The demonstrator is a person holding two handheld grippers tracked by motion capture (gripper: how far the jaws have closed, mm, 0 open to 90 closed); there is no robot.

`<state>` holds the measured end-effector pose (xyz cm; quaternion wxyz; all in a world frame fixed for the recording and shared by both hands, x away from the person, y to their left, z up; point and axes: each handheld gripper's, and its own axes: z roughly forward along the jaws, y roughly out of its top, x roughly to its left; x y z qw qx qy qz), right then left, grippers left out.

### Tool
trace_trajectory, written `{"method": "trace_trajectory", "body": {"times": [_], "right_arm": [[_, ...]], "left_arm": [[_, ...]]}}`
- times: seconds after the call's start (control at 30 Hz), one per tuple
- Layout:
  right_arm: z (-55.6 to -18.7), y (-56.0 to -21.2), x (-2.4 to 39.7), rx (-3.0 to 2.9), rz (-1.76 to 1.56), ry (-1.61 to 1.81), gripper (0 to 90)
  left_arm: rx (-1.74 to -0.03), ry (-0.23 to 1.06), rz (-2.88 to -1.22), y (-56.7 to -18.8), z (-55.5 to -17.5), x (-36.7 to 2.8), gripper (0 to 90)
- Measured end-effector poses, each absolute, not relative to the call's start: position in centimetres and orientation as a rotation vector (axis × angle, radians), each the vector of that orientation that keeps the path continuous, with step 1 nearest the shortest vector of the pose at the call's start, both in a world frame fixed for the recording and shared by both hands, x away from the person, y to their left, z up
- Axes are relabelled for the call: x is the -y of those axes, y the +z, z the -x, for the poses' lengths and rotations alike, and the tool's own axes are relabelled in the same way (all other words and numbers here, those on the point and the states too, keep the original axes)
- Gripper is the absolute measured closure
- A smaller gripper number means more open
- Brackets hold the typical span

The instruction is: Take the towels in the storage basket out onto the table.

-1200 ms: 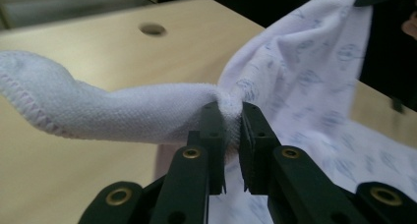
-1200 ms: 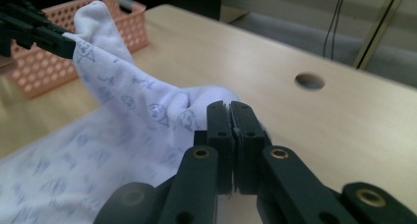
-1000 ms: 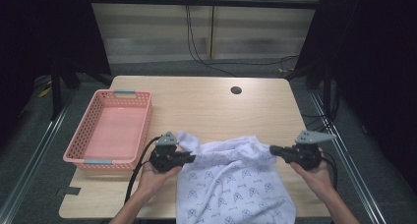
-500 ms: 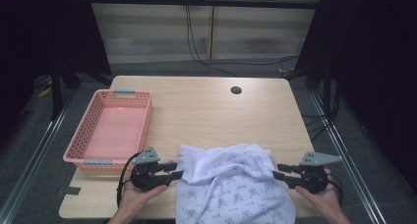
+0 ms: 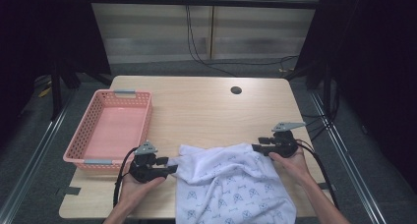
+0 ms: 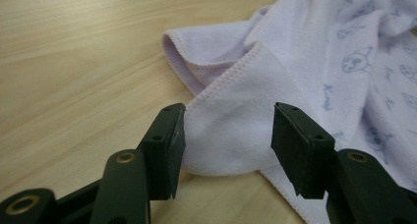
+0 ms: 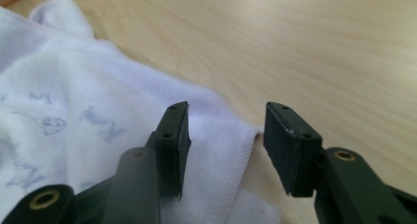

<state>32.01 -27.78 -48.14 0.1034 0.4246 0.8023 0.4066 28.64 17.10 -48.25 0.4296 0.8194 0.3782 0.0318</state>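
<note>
Pale woodgrain table, rumpled printed terry towel, both claws just opening, corners between.

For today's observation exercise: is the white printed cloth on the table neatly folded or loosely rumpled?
Rumpled. The cloth lies bunched with wrinkles and turned-over corners, its near edge hanging off the table; no neat fold shows.

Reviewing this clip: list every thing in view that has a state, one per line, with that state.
White printed cloth: rumpled, partly folded over, lying on the table, near edge hanging off.
Pink plastic basket: upright, empty.
Left gripper: jaws open, just been opening, cloth corner between them unpressed.
Right gripper: jaws open, just been opening, over the cloth's hem.
Light wooden table: bearing basket and cloth.
</note>
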Motion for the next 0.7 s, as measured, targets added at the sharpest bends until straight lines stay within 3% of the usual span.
{"method": "trace_trajectory", "body": {"times": [0.4, 0.5, 0.53, 0.57, 0.6, 0.7], "right_arm": [[-30.3, -49.9, 26.8, -2.453, -1.175, 1.108, 48.4], [-30.4, -49.9, 26.6, -2.460, -1.150, 1.098, 55.4], [-30.3, -49.8, 26.5, -2.452, -1.151, 1.107, 65.0], [-30.3, -49.8, 26.5, -2.452, -1.151, 1.107, 65.0], [-30.3, -49.7, 26.6, -2.429, -1.156, 1.099, 69.8], [-30.2, -49.1, 26.9, -2.387, -1.170, 1.126, 74.1]], "left_arm": [[-0.924, 0.069, -2.135, -49.2, -28.7, -15.7, 45.3], [-0.905, 0.070, -2.158, -49.4, -28.8, -15.4, 59.9], [-0.890, 0.072, -2.156, -49.4, -28.9, -15.4, 77.2], [-0.885, 0.064, -2.136, -49.4, -29.1, -15.5, 77.2], [-0.877, 0.037, -2.090, -49.2, -29.2, -15.8, 88.1], [-0.864, 0.045, -2.060, -48.5, -29.2, -16.0, 90.0]]}}
